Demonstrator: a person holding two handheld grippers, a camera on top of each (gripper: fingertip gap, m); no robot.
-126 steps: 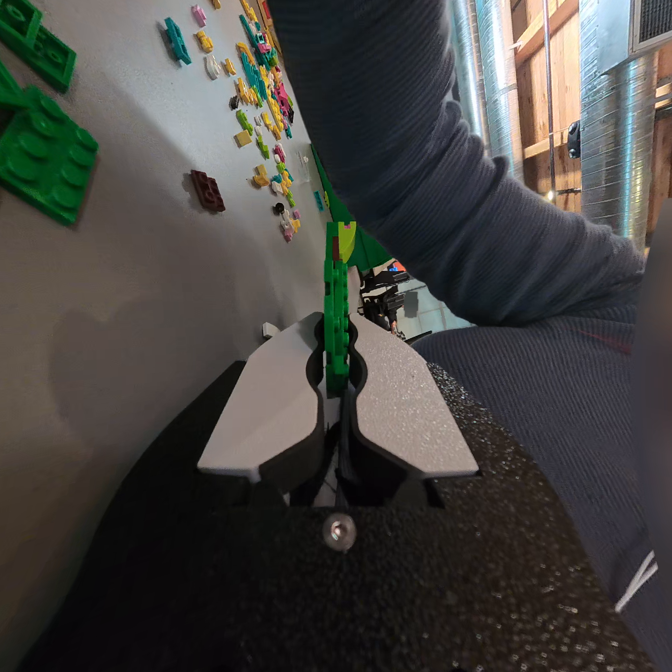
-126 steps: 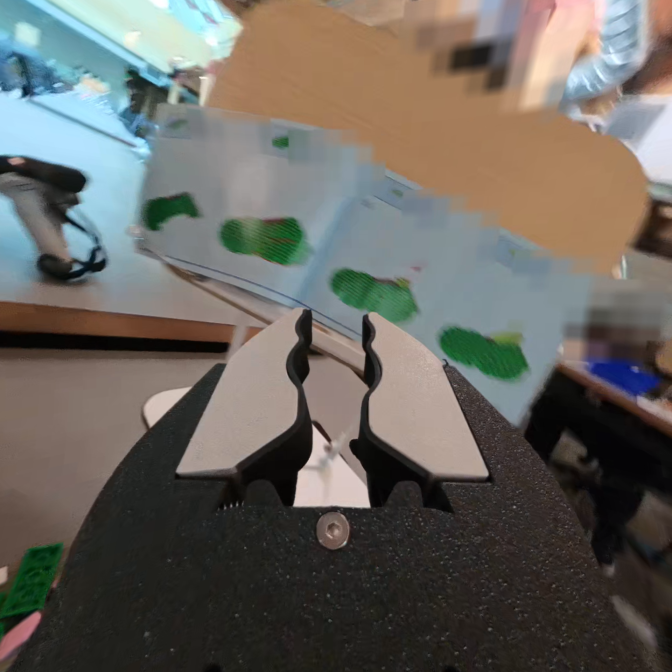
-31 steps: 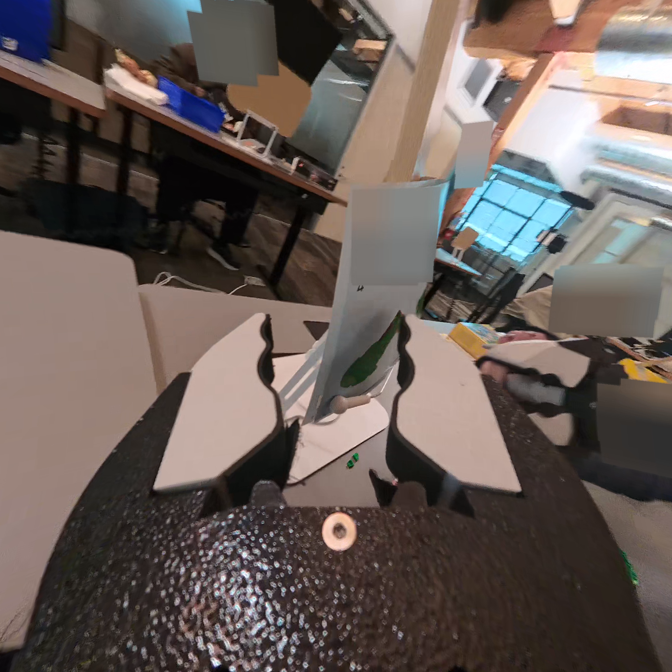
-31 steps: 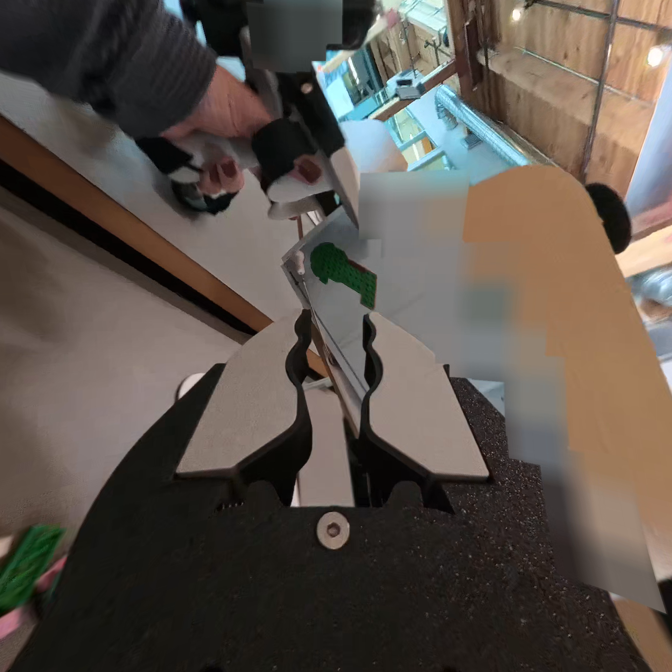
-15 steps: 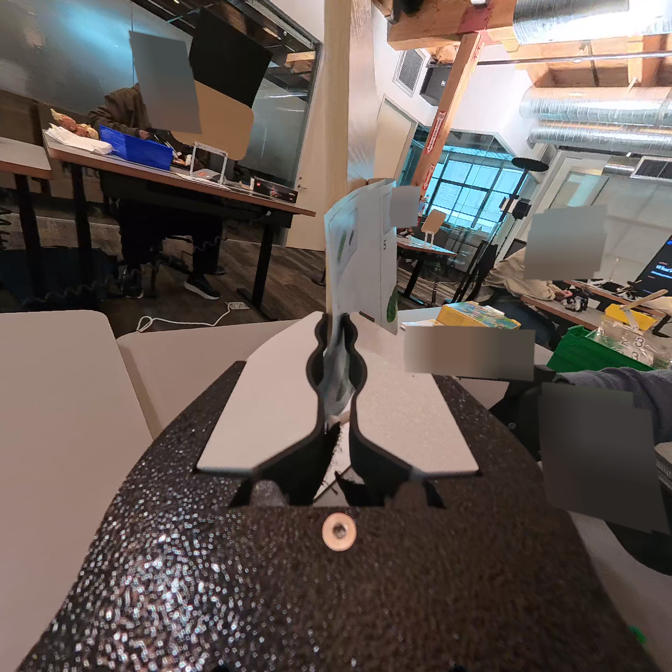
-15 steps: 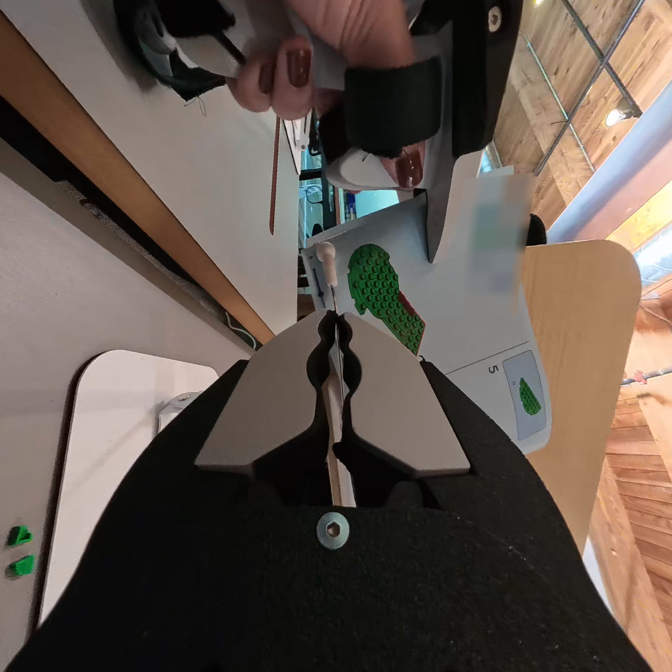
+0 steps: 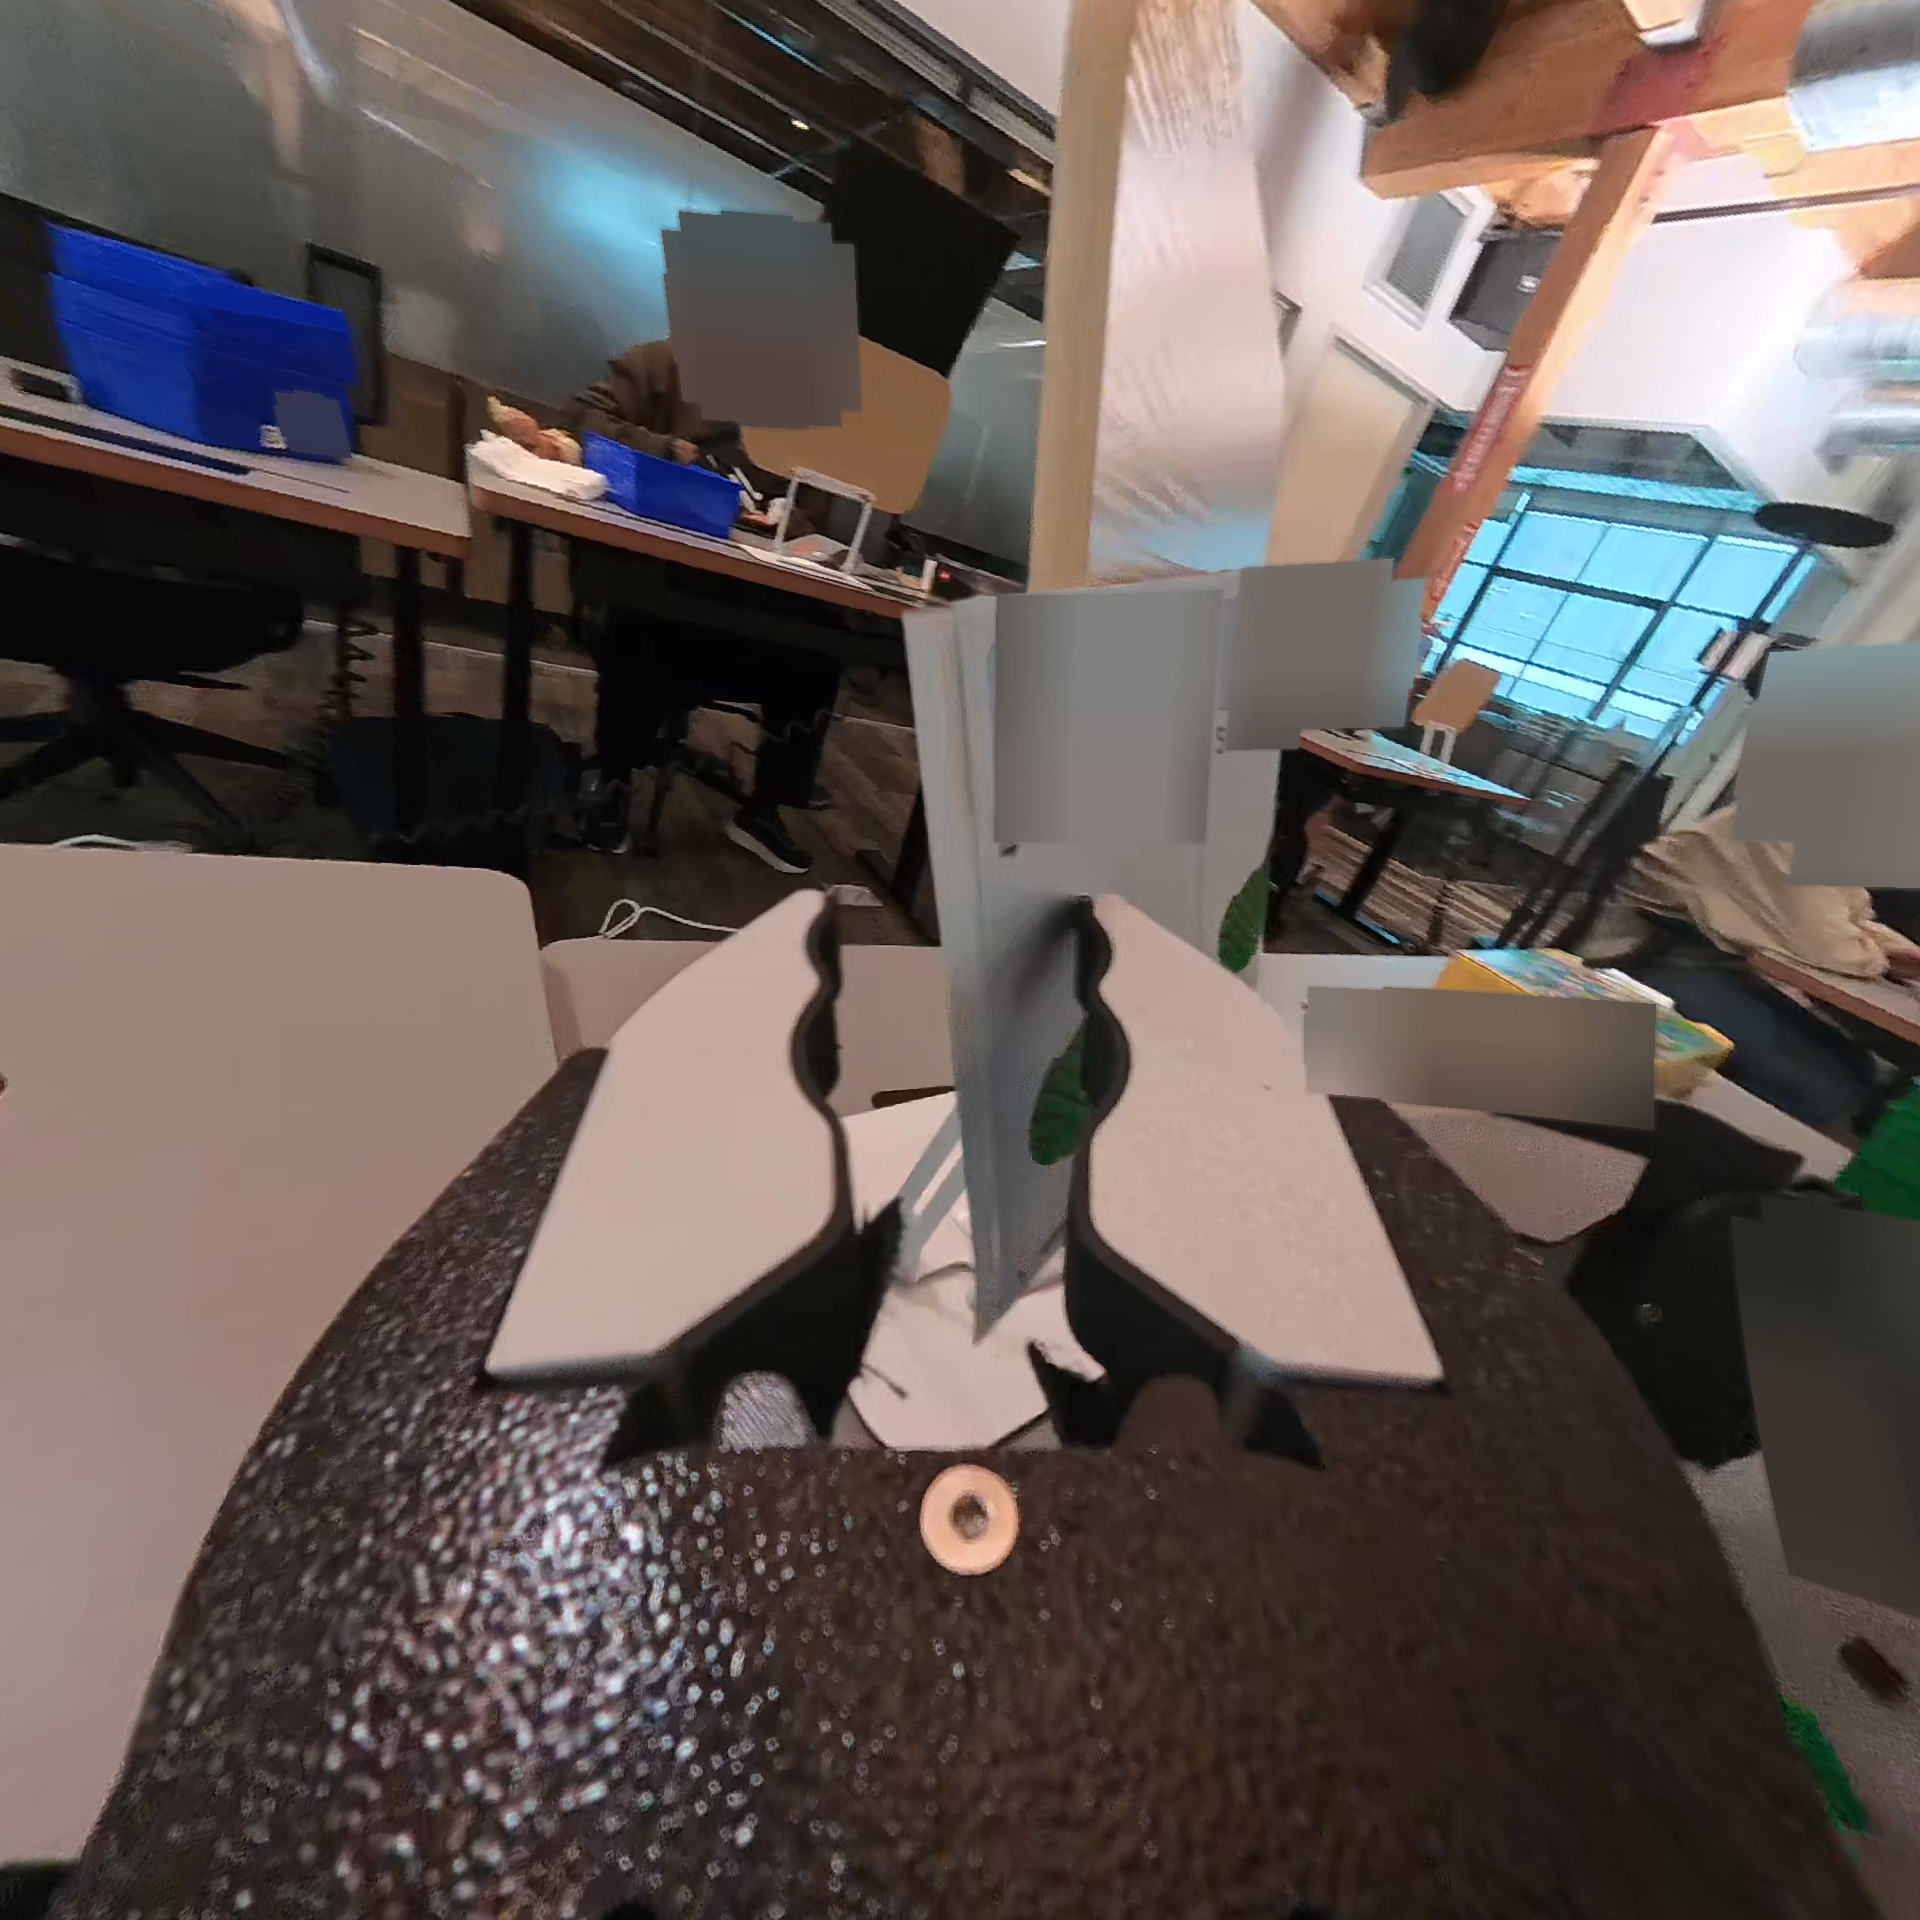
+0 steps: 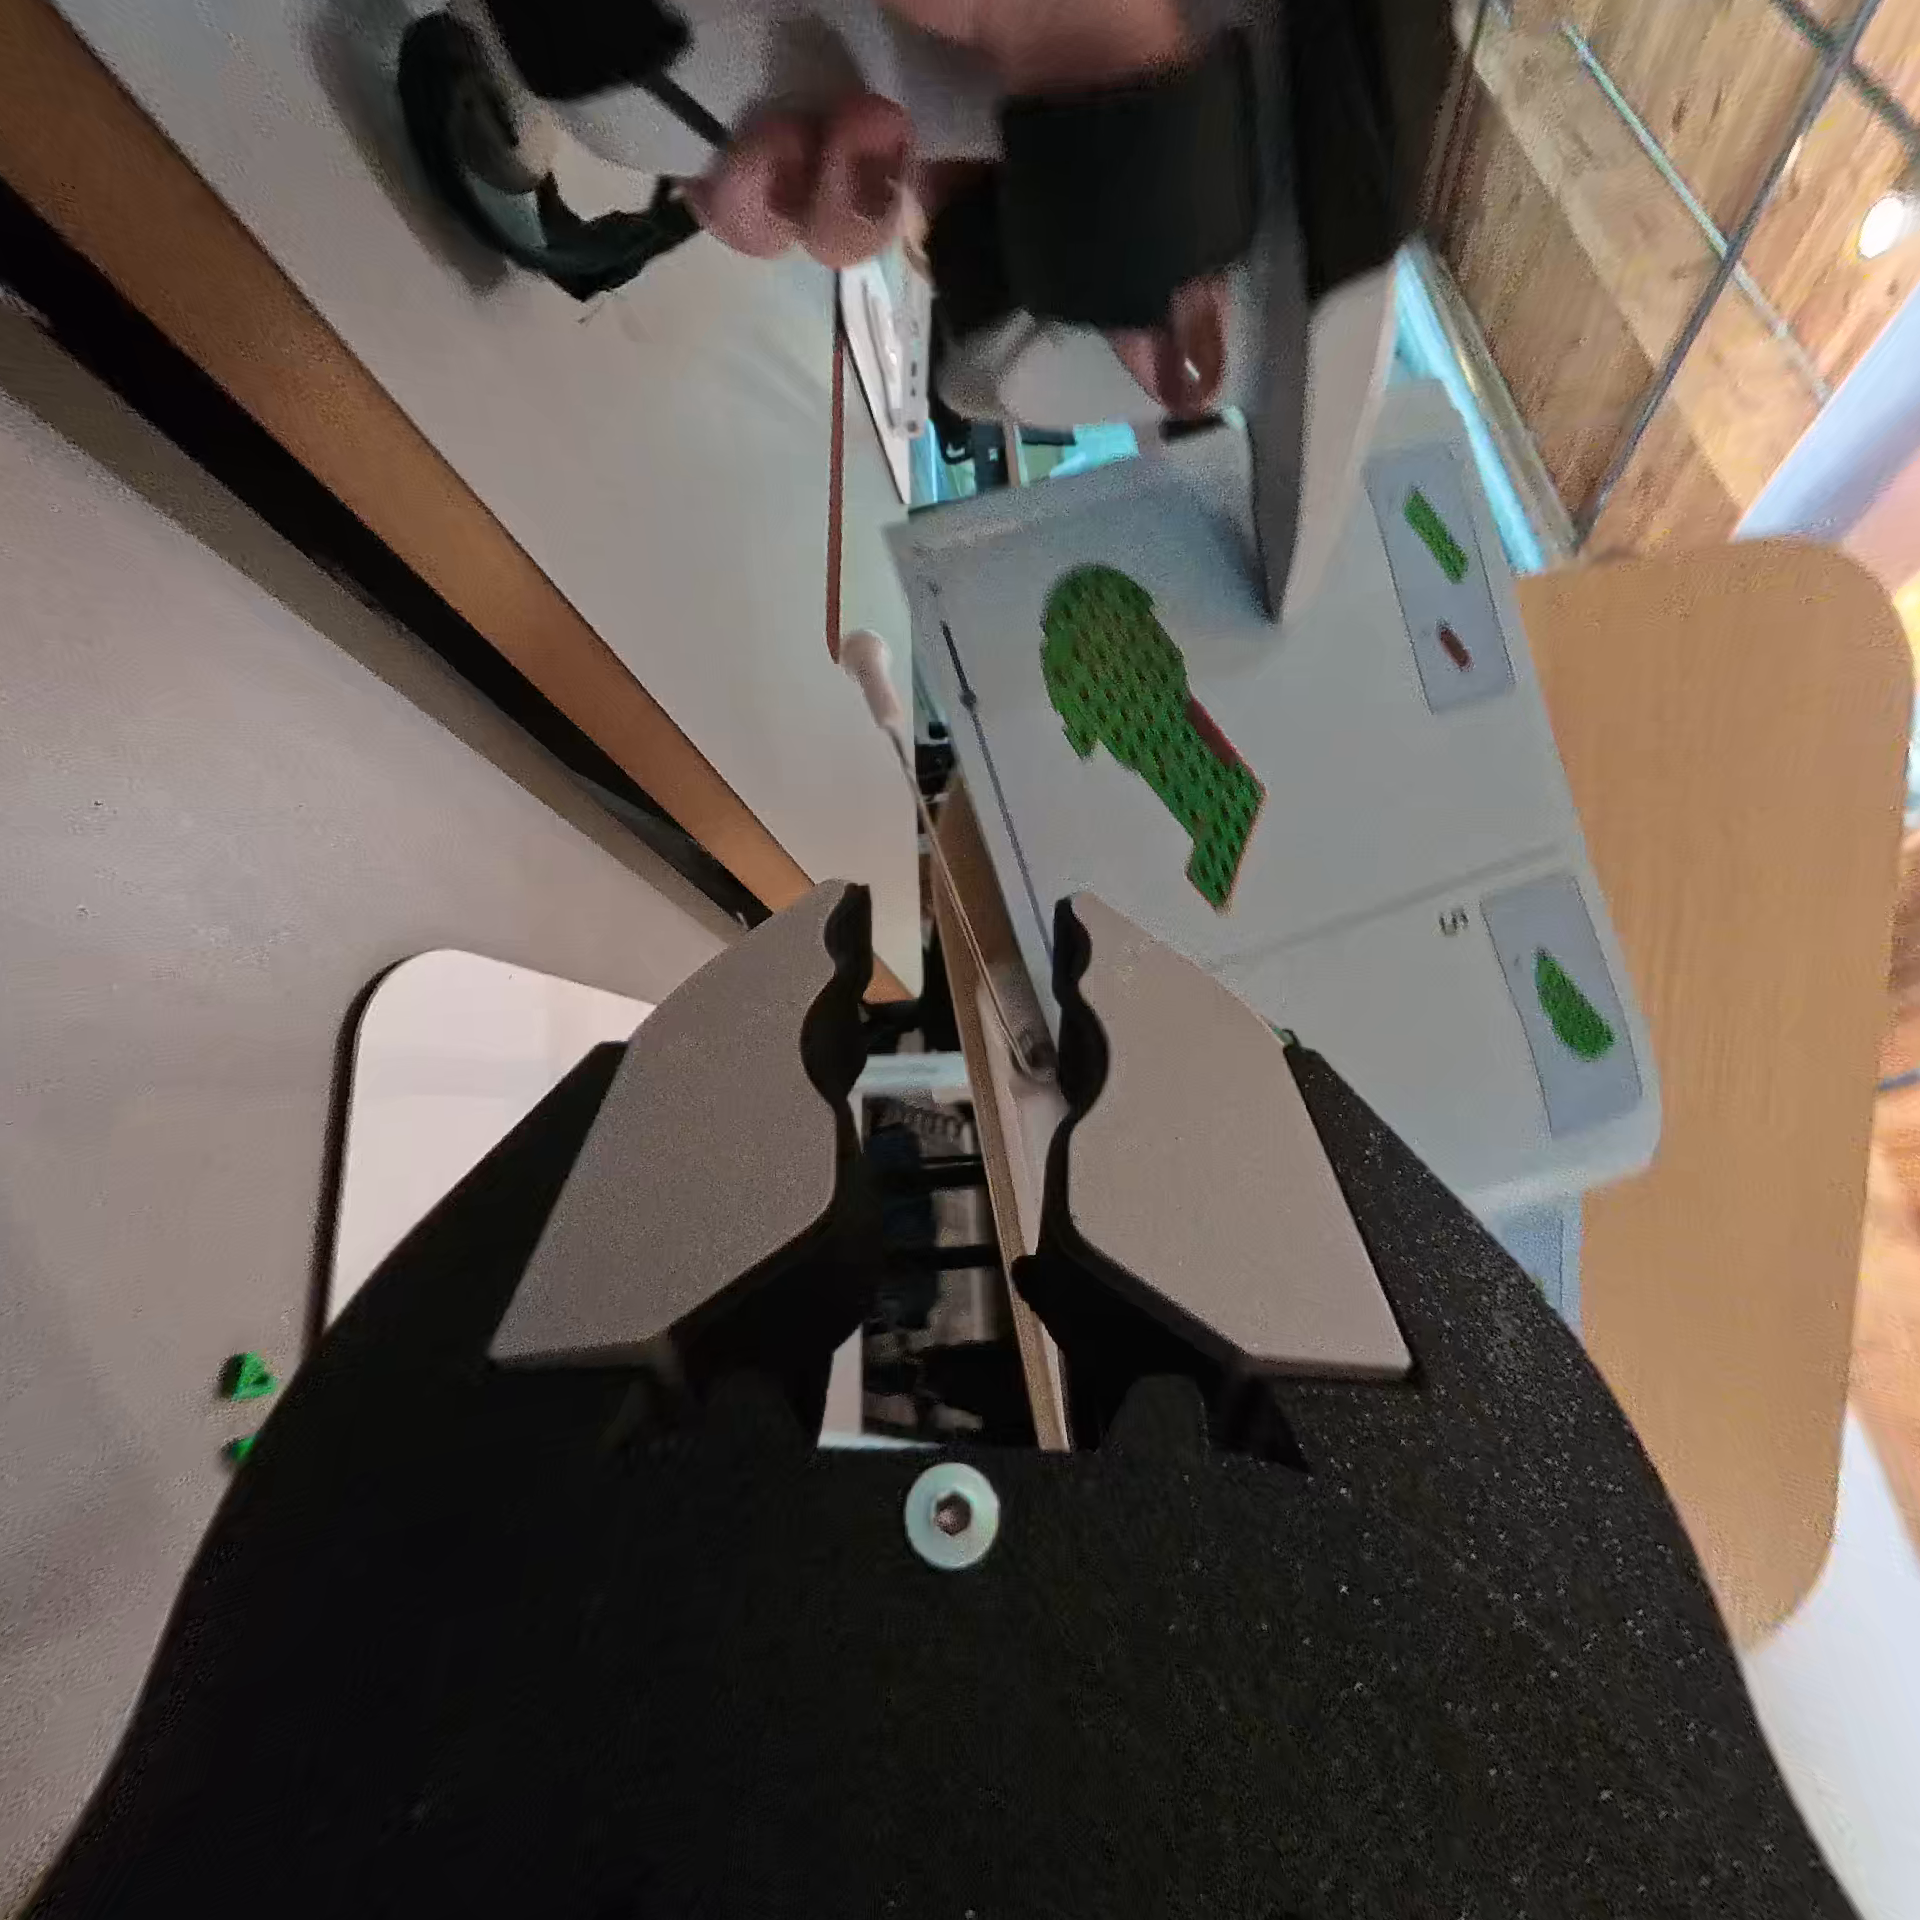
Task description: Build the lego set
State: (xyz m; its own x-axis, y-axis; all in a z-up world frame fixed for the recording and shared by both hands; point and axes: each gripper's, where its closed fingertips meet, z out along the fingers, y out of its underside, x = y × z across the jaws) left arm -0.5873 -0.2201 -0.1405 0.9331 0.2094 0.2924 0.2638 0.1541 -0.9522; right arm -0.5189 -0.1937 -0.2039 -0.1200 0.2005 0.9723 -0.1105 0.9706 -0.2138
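Observation:
The instruction booklet (image 7: 1242,821) stands upright on a wooden stand (image 8: 1714,935); its open pages (image 8: 1299,790) show green plate drawings. My left gripper (image 7: 956,914) is open, and one lifted page (image 7: 1013,1122) stands edge-on between its fingers, close to the right finger. My right gripper (image 8: 961,920) is open and rolled on its side, with a thin wooden edge (image 8: 997,1174) between its fingers and the booklet just to its right. Green Lego pieces lie on the table at the left edge (image 8: 247,1377) and at the lower right of the left wrist view (image 7: 1818,1766).
The white table (image 7: 208,1143) runs left of the booklet. A yellow box (image 7: 1558,987) lies behind it on the right. A black gripper body (image 7: 1683,1278) shows at right. A small brown piece (image 7: 1870,1688) lies nearby. A person's hands (image 8: 831,187) work at the far table.
My left gripper held a green plate assembly edge-on; now it is open without it and sits at a booklet page. My right gripper has rolled sideways and come closer to the booklet.

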